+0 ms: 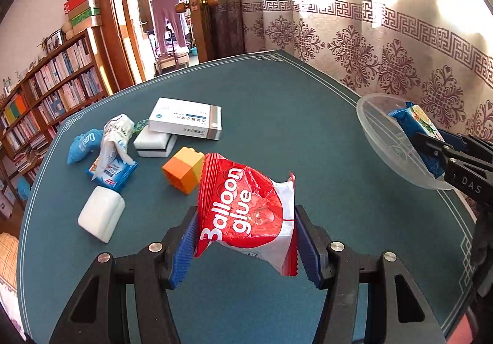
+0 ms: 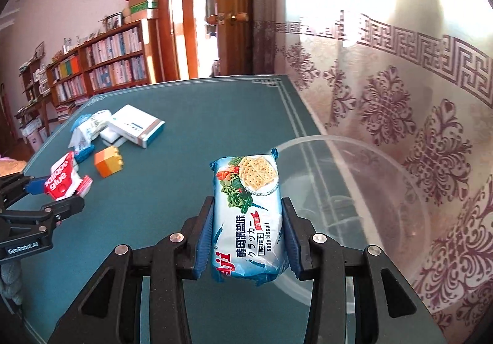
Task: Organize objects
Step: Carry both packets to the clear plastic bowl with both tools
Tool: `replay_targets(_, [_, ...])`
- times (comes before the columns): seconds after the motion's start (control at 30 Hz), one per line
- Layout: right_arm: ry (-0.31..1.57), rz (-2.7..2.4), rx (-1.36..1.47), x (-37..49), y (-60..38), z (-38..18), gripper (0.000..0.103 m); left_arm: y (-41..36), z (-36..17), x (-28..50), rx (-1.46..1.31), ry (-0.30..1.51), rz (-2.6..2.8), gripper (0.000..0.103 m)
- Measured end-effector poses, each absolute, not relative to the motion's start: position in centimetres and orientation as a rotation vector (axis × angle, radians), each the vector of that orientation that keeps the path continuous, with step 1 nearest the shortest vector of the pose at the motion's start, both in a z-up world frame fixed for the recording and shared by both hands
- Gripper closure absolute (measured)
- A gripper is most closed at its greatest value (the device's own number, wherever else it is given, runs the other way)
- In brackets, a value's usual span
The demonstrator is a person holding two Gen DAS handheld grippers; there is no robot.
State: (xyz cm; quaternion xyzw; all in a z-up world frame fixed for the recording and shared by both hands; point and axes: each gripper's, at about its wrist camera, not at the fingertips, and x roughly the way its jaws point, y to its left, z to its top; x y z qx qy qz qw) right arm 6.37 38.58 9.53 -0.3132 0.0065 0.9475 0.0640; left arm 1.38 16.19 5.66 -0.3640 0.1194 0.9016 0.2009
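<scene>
My left gripper (image 1: 246, 222) is shut on a red and white "Balloon glue" packet (image 1: 246, 208), held above the teal table (image 1: 277, 116). It also shows at the left of the right wrist view, the left gripper (image 2: 54, 191) still holding the packet (image 2: 63, 179). My right gripper (image 2: 248, 210) is shut on a light blue soda biscuit pack (image 2: 249, 214), which stands lengthwise between the blue pads. The pack hangs at the left rim of a clear plastic bowl (image 2: 308, 139). In the left wrist view the right gripper (image 1: 443, 159) holds the pack (image 1: 414, 125) over the bowl (image 1: 379, 134).
On the table's left half lie a white box (image 1: 188, 122), a white and black sponge (image 1: 154, 145), an orange block (image 1: 183, 170), a white block (image 1: 101, 213), a blue tissue pack (image 1: 112, 171) and a blue pouch (image 1: 83, 145). A patterned curtain (image 2: 400, 103) hangs behind the bowl.
</scene>
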Motion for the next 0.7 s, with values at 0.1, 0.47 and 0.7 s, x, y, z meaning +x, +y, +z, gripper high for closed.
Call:
replay_targets(0.1, [-0.012,2.761,-0.919,6.4,41.1,9.0,0.061,18.1,5.6,1.5,-1.012,0.345,2.481,0.041])
replay_targets(0.47, [0.075,2.654,-0.932,6.3,46.3,7.2,0.061,24.4,6.3,1.8,-0.946,0.425,2.389,0.041])
replay_targets(0.7, [0.119,2.64,-0.909,7.0,47.0,7.5,0.06,26.7,6.5,1.6,-0.925,0.42,2.336,0.041])
